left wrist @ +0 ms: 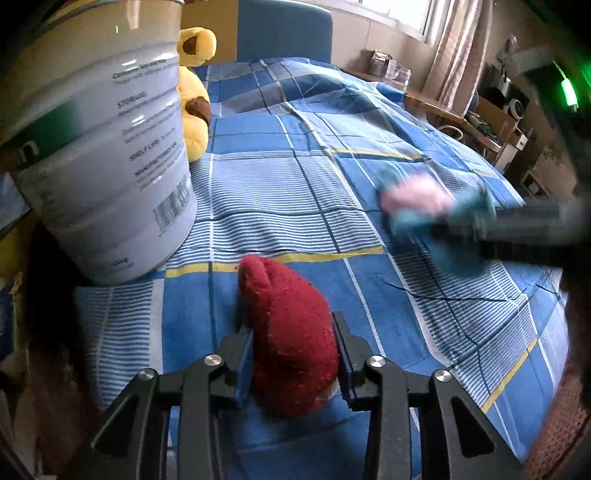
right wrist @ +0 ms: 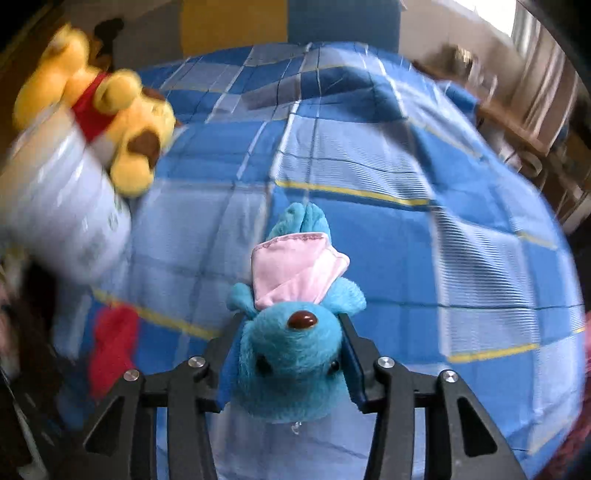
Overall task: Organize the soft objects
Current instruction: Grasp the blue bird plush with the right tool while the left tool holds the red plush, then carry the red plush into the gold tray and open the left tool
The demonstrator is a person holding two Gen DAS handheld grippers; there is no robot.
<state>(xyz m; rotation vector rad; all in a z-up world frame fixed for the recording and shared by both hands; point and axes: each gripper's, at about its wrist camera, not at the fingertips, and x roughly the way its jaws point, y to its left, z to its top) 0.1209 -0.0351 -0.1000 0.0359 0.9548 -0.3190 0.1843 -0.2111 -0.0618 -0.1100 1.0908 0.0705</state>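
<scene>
Red fuzzy sock (left wrist: 291, 343) clamped in L gripper (left wrist: 293, 354); R gripper (right wrist: 291, 354) pinching blue plush bird (right wrist: 291, 354); white tin (left wrist: 107, 147) at 10 o'clock; soft grips may slip.

A bed (left wrist: 332, 192) under a blue checked cover with yellow lines fills the room, a blue headboard (left wrist: 284, 33) at its far edge, a curtained window (left wrist: 406, 14) letting daylight in over a cluttered wooden shelf (left wrist: 476, 122) beyond its right edge.

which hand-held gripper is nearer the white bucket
Left. The left hand-held gripper, holding the red plush, sits beside the white bucket; the right hand-held gripper is farther across the bed.
</scene>
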